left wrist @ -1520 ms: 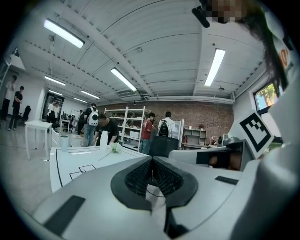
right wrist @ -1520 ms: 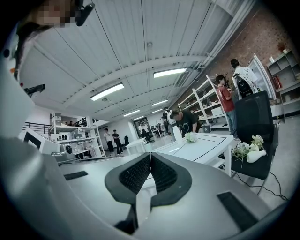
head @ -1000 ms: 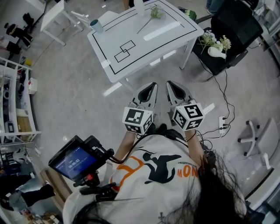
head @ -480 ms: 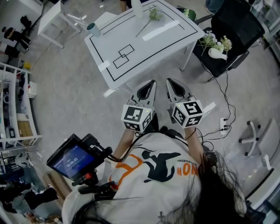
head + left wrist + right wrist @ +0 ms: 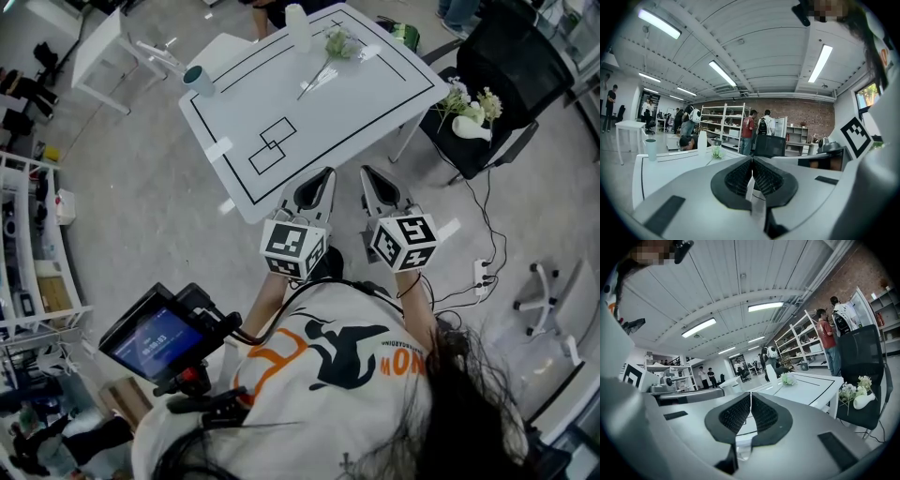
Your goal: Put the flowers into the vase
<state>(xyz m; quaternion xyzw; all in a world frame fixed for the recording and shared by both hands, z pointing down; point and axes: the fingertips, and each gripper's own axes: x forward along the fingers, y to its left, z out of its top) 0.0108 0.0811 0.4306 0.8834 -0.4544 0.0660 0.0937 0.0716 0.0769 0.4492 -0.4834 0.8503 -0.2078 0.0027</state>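
Flowers [image 5: 337,42] are laid beside the vase [image 5: 297,26] on the bench [image 5: 375,94], out of reach. The left tool [image 5: 323,175] and right tool [image 5: 368,175] are held pressed together, empty, presumably for the approach.

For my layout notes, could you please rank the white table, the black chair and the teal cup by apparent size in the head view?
1. White rectangular table with black lines, clearly the largest.
2. Black office chair.
3. Teal cylindrical cup, by far the smallest.
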